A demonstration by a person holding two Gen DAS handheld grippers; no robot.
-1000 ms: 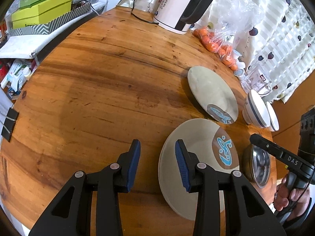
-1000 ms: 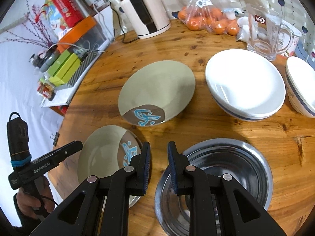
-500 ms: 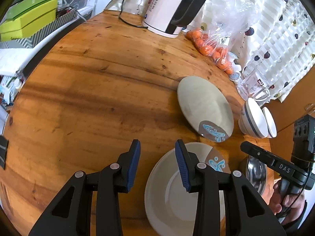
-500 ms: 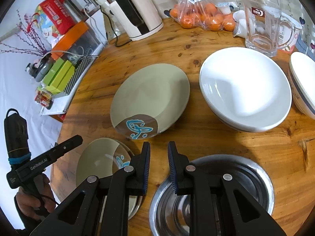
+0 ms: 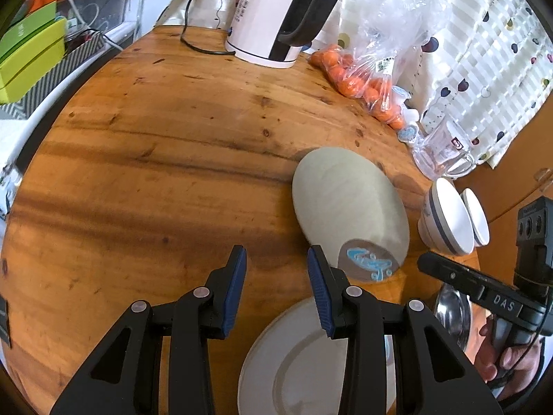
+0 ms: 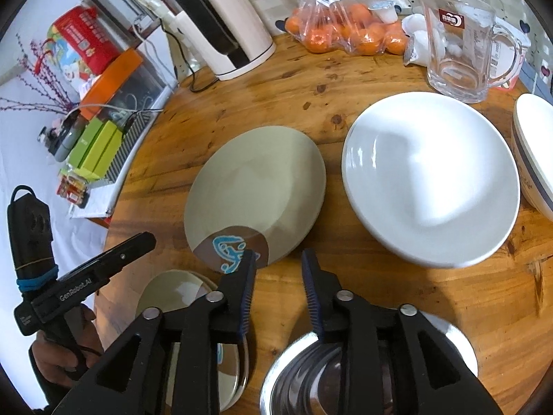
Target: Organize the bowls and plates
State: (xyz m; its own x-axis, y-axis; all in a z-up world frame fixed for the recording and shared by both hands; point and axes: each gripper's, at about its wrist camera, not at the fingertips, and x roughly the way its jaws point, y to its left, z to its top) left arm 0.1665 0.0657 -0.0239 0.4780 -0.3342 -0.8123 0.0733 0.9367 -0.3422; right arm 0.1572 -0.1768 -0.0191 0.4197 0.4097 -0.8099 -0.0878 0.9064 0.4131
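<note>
A beige plate with a blue motif (image 5: pixel 349 207) (image 6: pixel 255 190) lies mid-table. A second beige plate (image 5: pixel 297 356) (image 6: pixel 172 294) lies near the front edge, under my left gripper (image 5: pixel 276 287), which is open and empty above it. White bowls (image 6: pixel 428 176) (image 5: pixel 446 221) stand to the right, with another white bowl (image 6: pixel 535 148) beyond them. A steel bowl (image 6: pixel 300 380) (image 5: pixel 452 314) sits under my right gripper (image 6: pixel 278 290), which is open and empty just short of the mid-table plate's edge.
A white kettle (image 5: pixel 273 17) (image 6: pixel 221 34), a bag of oranges (image 5: pixel 366 79) (image 6: pixel 349 31) and a glass mug (image 6: pixel 459 41) (image 5: pixel 442 155) stand along the back. Boxes (image 6: pixel 96 152) sit off the table's left edge.
Both grippers have moved forward toward the mid-table plate. The right gripper has opened wider. The near plate has slid back under the left gripper's view.
</note>
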